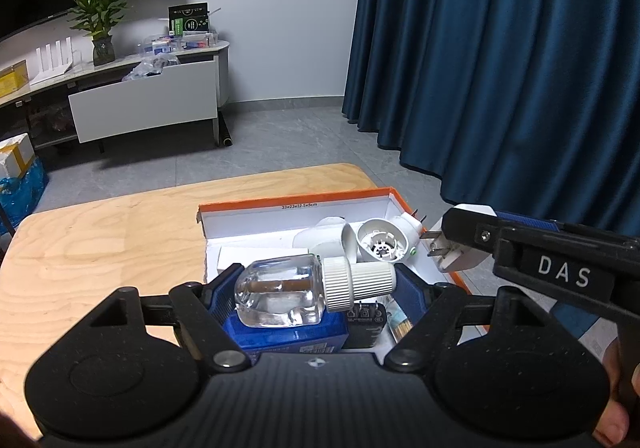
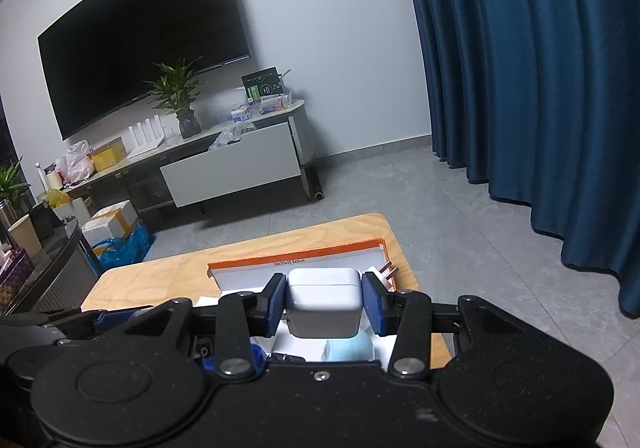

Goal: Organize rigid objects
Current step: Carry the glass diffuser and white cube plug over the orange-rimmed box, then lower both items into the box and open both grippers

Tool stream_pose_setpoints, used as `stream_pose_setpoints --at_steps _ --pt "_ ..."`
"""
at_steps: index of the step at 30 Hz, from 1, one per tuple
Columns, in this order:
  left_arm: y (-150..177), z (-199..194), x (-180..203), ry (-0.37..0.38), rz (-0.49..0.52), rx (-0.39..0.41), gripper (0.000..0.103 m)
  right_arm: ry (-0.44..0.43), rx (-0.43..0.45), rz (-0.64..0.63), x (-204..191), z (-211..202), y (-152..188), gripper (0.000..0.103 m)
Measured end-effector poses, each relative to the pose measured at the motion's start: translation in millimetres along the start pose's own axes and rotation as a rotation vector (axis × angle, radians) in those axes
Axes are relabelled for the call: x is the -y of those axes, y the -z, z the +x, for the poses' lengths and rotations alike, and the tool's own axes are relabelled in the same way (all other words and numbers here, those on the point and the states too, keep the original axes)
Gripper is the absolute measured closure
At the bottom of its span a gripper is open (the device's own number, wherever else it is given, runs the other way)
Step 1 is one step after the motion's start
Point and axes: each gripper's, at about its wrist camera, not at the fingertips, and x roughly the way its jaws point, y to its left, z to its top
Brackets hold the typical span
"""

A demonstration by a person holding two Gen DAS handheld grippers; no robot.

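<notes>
My left gripper (image 1: 316,284) is shut on a clear bottle (image 1: 280,292) with a white ribbed cap, held sideways over the orange-rimmed white box (image 1: 296,203). My right gripper (image 2: 325,302) is shut on a white plug adapter (image 2: 323,300); in the left wrist view the adapter (image 1: 456,252) hangs over the box's right edge with its prongs pointing left. Inside the box lie a white round device (image 1: 380,242), a white cylinder (image 1: 324,240), a blue carton (image 1: 288,336) and a black charger (image 1: 366,322).
The box sits on a light wooden table (image 1: 100,248). Beyond is grey floor, a TV stand (image 2: 228,167) with a plant and clutter, a wall TV (image 2: 140,27), and a blue curtain (image 2: 540,87) on the right. Boxes and a blue bag (image 2: 120,244) lie left.
</notes>
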Motion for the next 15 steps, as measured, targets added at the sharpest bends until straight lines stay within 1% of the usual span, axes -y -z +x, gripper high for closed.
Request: stream_pose_setpoints --at_steps 15 --pt "-5.6 21.7 -2.6 0.01 -0.002 -0.028 0.023 -0.011 -0.042 0.016 6.0 20.3 -9.7 0.052"
